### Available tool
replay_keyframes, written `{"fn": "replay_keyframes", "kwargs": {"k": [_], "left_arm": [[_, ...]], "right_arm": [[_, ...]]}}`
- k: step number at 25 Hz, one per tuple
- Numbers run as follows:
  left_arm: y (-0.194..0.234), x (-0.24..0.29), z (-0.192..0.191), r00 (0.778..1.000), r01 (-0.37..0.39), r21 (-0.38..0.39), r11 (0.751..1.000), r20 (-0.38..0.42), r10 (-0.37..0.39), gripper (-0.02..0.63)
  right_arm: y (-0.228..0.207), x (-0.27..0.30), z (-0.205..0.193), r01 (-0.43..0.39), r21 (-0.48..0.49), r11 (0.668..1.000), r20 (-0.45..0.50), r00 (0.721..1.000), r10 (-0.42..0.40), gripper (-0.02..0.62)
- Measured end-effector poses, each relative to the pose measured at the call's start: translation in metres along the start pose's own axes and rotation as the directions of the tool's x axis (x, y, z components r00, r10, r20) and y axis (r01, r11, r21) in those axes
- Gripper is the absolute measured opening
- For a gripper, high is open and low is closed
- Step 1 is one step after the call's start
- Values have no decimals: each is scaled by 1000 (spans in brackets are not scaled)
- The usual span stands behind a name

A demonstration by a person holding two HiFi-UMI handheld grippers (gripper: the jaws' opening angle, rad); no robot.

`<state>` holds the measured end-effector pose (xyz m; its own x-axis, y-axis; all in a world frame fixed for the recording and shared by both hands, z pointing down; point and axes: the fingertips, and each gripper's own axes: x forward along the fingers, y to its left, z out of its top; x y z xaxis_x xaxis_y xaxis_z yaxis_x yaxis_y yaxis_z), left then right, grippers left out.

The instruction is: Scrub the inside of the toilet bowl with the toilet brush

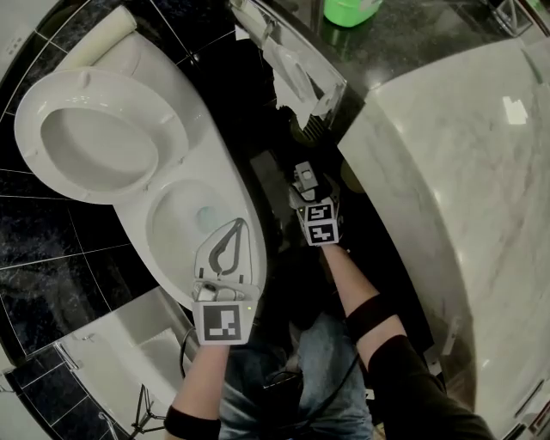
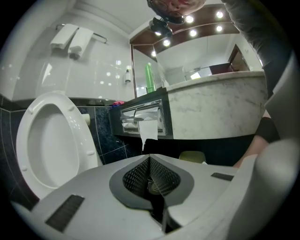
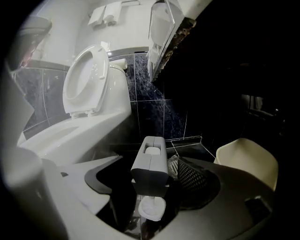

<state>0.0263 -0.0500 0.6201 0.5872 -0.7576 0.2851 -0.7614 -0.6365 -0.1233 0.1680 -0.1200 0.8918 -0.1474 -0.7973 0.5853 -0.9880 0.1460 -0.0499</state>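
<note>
The toilet bowl [image 1: 172,215] stands open, its seat [image 1: 99,137] tipped back, and a small pool of water [image 1: 204,217] lies at the bottom; nothing else is in it. The brush [image 3: 152,151] is not in the bowl: it sits in its grey holder [image 3: 150,176] on the dark floor to the right of the toilet, with only the white top of its handle showing in the holder's mouth. A cream bin [image 3: 246,161] stands near the holder, under the marble counter [image 1: 447,172] (what is in it, no view shows). A recess in the counter's end holds a roll of paper [image 2: 149,129] with a torn sheet hanging down. A green bottle [image 1: 351,10] stands on the counter.

The right gripper [image 3: 147,166] points down at the holder with its jaws spread wide. The holder stands between them, closer to the meshed right pad [image 3: 192,176]; neither pad presses on it.

The left gripper [image 1: 234,228] hangs over the near rim of the bowl. Its jaws are closed tip to tip, with nothing between them, and it touches nothing.
</note>
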Motion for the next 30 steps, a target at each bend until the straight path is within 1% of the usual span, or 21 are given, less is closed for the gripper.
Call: {"fn": "replay_keyframes", "kwargs": {"k": [4,5,6,8,10,18,21,25,30], "left_arm": [[1,4,-7,1000,1,-6,1000,6,-1,0],[1,5,-8,1000,1,-8,1000,11,-1,0],[0,5,-9,1000,2,-7,1000,15,-2,0],[1,6,-13,1000,6,1,1000,17,-6,0],[3,6,-16,1000,5,9,1000,12,-5,0],[11,5,-20,1000,-8,14,1000,15,7,0],[12,2,-21,1000,-14,-3,1000,3,14,0],[14,-5,-15,1000,-17,-4,1000,-13,17,0],[21,-23,9,999,-28,-25,999,-29,28,0]], "right_arm": [[2,12,-2,2,4,1000,23,1000,-2,387],[2,14,-2,3,5,1000,28,1000,-3,372],[2,15,-3,5,5,1000,33,999,-5,350],[0,17,-5,20,0,1000,41,999,-20,326],[-4,18,-5,38,-2,999,48,998,-38,236],[-7,17,3,47,-1,999,78,996,-46,235],[-5,14,17,45,-8,999,101,994,-44,235],[-1,2,38,36,-25,999,114,993,-33,235],[7,-30,68,14,-17,1000,119,993,-11,235]]}}
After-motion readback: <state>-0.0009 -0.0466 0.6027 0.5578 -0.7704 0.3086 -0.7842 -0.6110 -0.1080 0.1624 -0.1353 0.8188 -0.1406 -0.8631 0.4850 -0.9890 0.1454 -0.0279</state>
